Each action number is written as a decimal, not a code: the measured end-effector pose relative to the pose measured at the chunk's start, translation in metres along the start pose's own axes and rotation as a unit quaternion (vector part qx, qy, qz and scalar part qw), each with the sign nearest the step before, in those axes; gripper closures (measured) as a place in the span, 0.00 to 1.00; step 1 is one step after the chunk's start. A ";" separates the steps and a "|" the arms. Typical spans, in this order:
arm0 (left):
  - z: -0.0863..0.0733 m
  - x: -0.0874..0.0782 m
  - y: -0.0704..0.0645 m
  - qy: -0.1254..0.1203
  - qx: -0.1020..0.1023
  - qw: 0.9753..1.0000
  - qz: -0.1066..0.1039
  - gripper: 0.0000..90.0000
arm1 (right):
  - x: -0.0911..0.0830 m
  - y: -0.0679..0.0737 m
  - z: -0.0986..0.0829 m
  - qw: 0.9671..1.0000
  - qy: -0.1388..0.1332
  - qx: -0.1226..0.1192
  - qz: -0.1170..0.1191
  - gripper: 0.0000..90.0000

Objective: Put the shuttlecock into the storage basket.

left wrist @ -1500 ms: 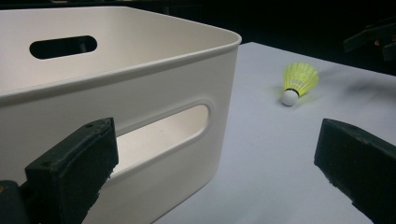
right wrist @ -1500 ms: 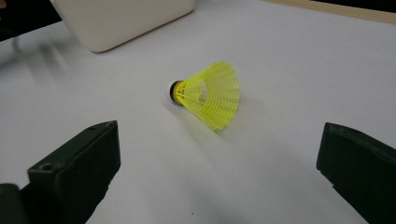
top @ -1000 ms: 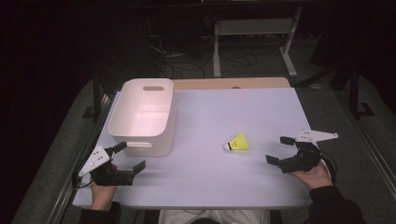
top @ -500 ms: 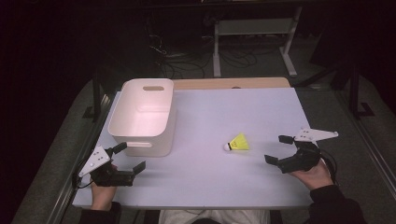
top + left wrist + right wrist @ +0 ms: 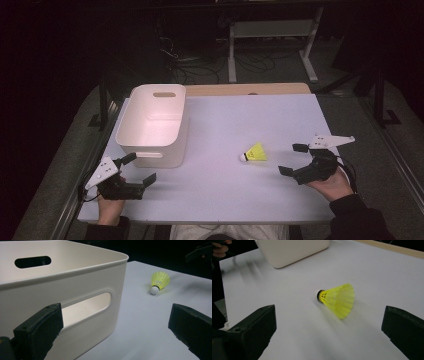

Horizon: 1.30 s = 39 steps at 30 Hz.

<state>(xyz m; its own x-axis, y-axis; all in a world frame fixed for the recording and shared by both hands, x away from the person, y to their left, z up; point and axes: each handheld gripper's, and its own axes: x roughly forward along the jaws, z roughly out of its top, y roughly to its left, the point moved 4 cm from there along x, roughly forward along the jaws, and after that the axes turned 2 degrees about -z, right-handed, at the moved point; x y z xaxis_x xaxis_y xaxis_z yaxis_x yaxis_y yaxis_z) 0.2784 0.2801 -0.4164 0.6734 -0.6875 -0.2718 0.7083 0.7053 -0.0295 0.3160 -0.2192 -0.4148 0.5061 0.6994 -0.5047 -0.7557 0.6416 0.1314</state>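
— What worries you from here?

— Starting at my left: the left gripper [image 5: 131, 172] sits wide open just beside the near wall of the white bin [image 5: 150, 152], holding nothing. If I swing it carelessly, I judge it could nudge the bin across the table [image 5: 280, 115]. In the middle, the yellow shuttlecock [image 5: 254, 152] lies on its side, light enough to roll or skitter if a jaw clips its skirt.

— And where is it relative to your right tool?

— The right gripper [image 5: 296, 160] is also spread open and empty. The shuttlecock rests near, ahead of its jaws, skirt toward me, cork tip pointing toward the bin, well apart from it.
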 end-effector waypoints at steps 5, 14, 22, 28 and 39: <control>0.000 0.000 0.000 0.000 0.000 1.000 0.001 0.00 | 0.001 0.001 0.004 1.000 0.003 -0.005 0.004 0.00; 0.000 -0.001 0.000 0.000 0.002 1.000 0.002 0.00 | 0.005 0.001 0.011 1.000 0.012 -0.013 0.008 0.00; 0.001 -0.002 0.001 -0.005 0.001 1.000 0.006 0.00 | 0.012 0.002 0.017 0.999 0.023 -0.023 0.016 0.00; 0.001 -0.002 0.001 -0.005 0.000 1.000 0.006 0.00 | 0.020 0.002 0.020 0.999 0.037 -0.029 0.021 0.00; 0.001 -0.002 0.001 -0.007 0.000 1.000 0.006 0.00 | 0.032 0.008 0.027 0.997 0.058 -0.046 0.035 0.00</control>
<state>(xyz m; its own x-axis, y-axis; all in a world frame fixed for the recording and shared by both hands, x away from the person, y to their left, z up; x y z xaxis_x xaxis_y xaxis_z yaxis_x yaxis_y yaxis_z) 0.2778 0.2818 -0.4153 0.6843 -0.6818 -0.2587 0.7004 0.7132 -0.0271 0.3378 -0.1828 -0.4069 0.4028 0.6974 -0.5927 -0.8257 0.5563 0.0934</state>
